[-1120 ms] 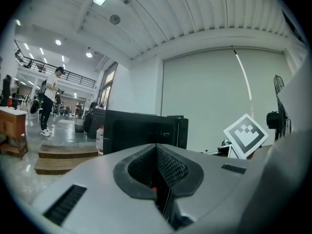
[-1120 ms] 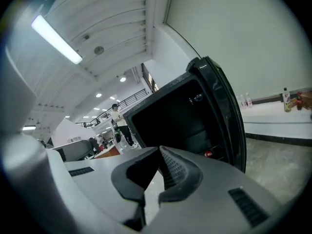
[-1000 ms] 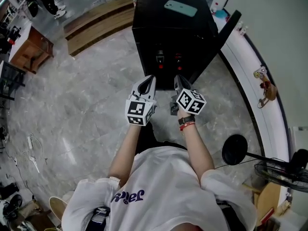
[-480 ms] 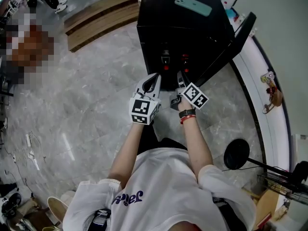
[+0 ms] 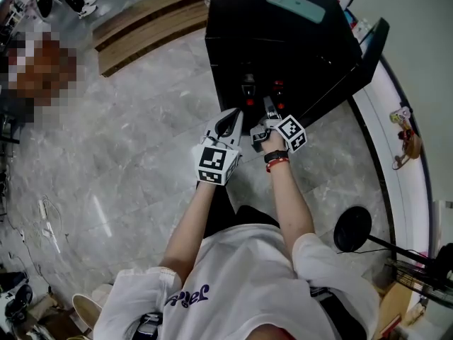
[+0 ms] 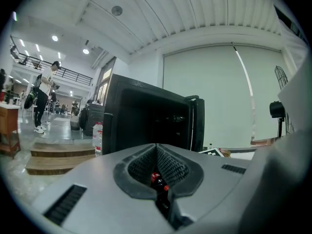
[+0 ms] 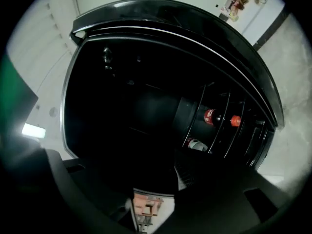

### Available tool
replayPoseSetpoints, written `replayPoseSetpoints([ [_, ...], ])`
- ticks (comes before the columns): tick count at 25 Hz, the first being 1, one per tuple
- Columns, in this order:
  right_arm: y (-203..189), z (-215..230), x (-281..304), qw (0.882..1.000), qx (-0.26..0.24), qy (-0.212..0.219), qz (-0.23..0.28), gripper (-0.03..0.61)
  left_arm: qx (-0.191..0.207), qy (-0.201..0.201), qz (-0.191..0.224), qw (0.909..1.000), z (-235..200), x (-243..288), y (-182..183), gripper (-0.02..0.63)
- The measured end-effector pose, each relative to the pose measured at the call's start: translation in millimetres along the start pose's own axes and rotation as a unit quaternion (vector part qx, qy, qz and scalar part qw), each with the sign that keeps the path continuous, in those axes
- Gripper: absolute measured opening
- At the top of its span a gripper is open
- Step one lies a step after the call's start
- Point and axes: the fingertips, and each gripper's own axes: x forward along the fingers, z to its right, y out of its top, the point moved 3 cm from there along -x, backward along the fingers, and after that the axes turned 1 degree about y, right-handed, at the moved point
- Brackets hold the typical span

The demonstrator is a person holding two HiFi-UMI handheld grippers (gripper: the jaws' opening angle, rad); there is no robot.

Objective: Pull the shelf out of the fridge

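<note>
Wire bars of the shelf (image 7: 222, 130), with bottles (image 7: 214, 117) beside them inside the fridge (image 5: 283, 48), are shown only in the right gripper view; the phone (image 5: 295, 6) on top is seen only from the head view. Since a second ago both grippers have been brought nearer the open front. The left gripper (image 5: 235, 116) is closed on nothing. The fingers of the right gripper (image 5: 269, 106) have just been opening, and nothing is held between them.
</note>
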Motion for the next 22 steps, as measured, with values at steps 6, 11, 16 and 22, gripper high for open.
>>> replayPoseSetpoints([
  [6, 1, 28, 31, 0.996, 0.08, 0.011, 0.032, 0.236, -0.006, -0.002, 0.0, 1.0, -16, 18, -14, 0.018],
  [11, -2, 47, 62, 0.99, 0.128, 0.02, 0.051, 0.307, -0.011, -0.008, -0.008, 0.9999, -28, 31, -17, 0.018],
  [16, 0, 62, 89, 0.985, 0.158, 0.03, 0.07, 0.337, -0.024, -0.012, -0.012, 0.9996, -37, 38, -27, 0.018],
  [22, 3, 76, 120, 0.98, 0.178, 0.039, 0.081, 0.35, -0.036, -0.017, -0.019, 0.999, -45, 46, -39, 0.018],
])
